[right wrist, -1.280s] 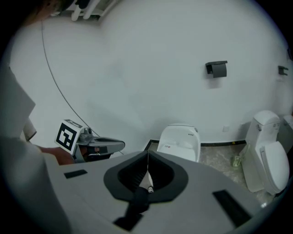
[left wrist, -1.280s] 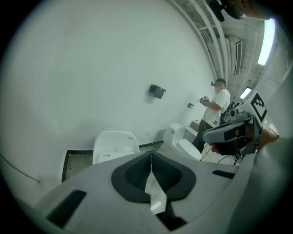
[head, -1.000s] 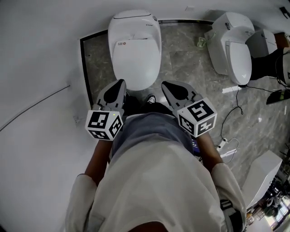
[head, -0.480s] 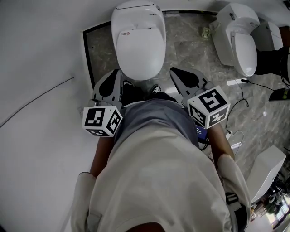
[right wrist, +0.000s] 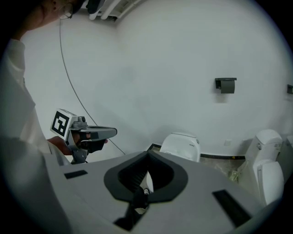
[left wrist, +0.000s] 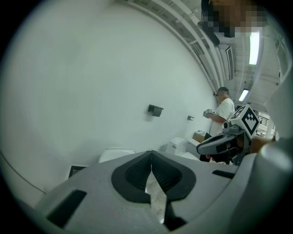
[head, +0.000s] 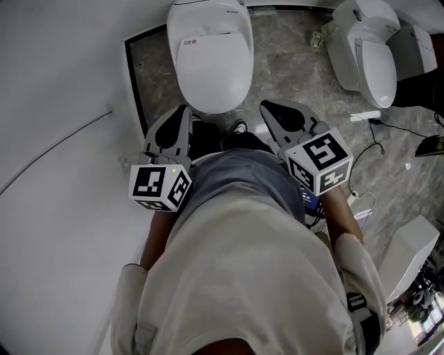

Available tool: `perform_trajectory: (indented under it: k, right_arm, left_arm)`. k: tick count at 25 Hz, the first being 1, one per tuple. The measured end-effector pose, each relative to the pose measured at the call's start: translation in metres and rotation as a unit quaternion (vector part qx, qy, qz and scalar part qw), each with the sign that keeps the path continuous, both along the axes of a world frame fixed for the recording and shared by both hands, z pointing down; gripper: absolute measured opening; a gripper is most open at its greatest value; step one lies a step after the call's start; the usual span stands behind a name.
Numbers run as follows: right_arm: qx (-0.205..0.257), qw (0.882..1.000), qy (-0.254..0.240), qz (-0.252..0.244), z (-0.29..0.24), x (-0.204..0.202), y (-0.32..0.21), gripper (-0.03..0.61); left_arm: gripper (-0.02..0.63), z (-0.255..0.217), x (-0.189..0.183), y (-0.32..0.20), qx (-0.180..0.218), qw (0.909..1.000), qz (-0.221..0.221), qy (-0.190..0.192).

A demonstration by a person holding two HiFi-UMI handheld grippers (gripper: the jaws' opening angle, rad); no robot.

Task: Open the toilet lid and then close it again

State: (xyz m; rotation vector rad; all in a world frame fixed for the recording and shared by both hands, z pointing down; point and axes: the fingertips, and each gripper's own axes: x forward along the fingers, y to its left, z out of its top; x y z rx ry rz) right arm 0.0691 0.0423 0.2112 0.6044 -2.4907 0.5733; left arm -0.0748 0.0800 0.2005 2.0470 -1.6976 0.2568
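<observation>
Setting: showroom-type room with a plain white wall point(right wrist: 151, 68) and a grey marbled stone floor point(head: 284, 69). A white oval one-piece toilet point(head: 208, 21) stands against the wall, straight ahead of the person. Its smooth white lid point(head: 214, 69) lies flat, closed. A second white toilet point(head: 374, 55) stands to the right of the first, well apart.

Left gripper point(head: 183, 111): near the left of the toilet's front rim, jaws pressed together, nothing between them.
Right gripper point(head: 267, 107): near the right of the front rim, jaw tips also meeting, empty.
Neither touches the lid.

Judgement: with the lid down and both grippers held off, this is either the approach before opening or the finish; I cannot tell which. If opening, the next move is to work a closed tip under the lid's front edge and lever it up toward the wall.
</observation>
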Motion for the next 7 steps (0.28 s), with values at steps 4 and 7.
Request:
perform_trajectory:
  k: [4, 7]
  right_arm:
    - [-0.003, 1.000, 0.008, 0.000, 0.006, 0.005, 0.004, 0.009]
    - [-0.006, 1.000, 0.010, -0.001, 0.012, 0.008, 0.008, 0.009]
  left_arm:
    - [0.008, 0.006, 0.007, 0.004, -0.005, 1.0000, 0.004, 0.001]
    - [0.008, 0.011, 0.009, 0.006, -0.006, 1.0000, 0.004, -0.001]
